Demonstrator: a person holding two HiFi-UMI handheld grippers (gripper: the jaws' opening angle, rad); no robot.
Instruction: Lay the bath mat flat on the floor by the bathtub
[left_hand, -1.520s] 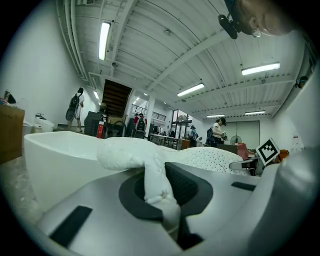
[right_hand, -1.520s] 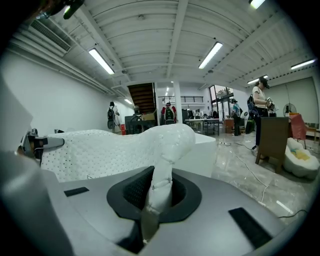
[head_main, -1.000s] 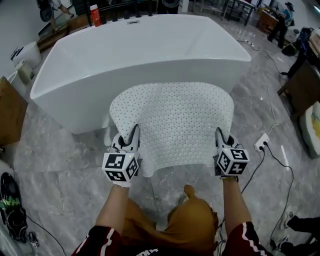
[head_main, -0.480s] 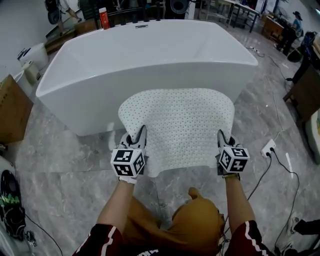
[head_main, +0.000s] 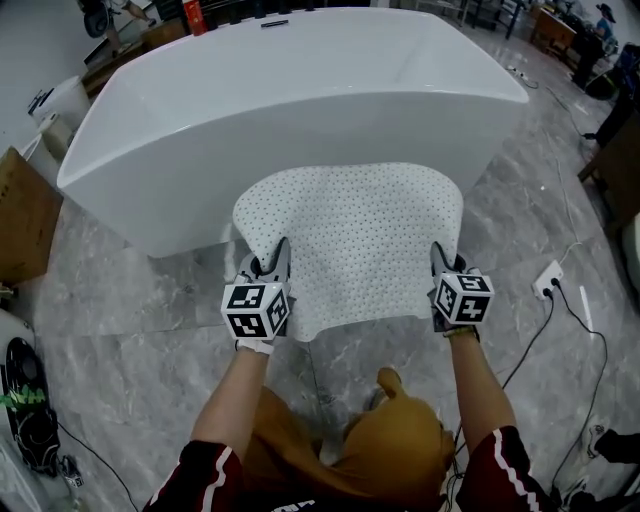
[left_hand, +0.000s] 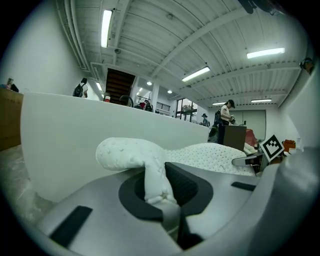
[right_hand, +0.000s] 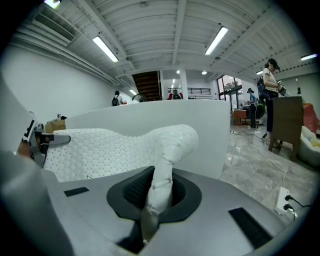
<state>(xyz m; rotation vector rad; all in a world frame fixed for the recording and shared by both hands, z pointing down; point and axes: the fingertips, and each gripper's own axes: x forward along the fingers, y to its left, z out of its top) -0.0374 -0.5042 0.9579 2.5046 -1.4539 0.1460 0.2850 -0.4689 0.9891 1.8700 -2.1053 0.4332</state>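
A: Seeing the whole bath mat (head_main: 350, 235)?

B: Not quite. Hanging spread out above the floor (head_main: 130, 300), just in front of the bathtub (head_main: 290, 110), and sagging along the near edge. Hiding the marble underneath and part of the tub's outer wall. Failing to tell whether the far edge is touching the tub.

A: Gripping it how?

B: Clamping the left tongs (head_main: 270, 262) on the near left corner and the right tongs (head_main: 447, 262) on the near right corner. Pinching a folded bunch of white, dotted mat between the dark pads (left_hand: 185, 187) in the left gripper view, and doing the same in the right gripper view. Standing nearly together on both sides, with only the mat's thickness between.

A: Holding anything, that tub?

B: Showing white inner walls only, and getting cut off at the far end by the top edge. Standing near that far rim, a red bottle (head_main: 193, 12), mostly cropped.

A: Anything else hard to make out?

B: Leaning at the left, a cardboard box (head_main: 20, 215), half out of frame. Lying on the floor at the right, a socket strip (head_main: 549, 280) with a cable (head_main: 580, 330) trailing off. Standing far back in both gripper views, a few people, too small for any detail.
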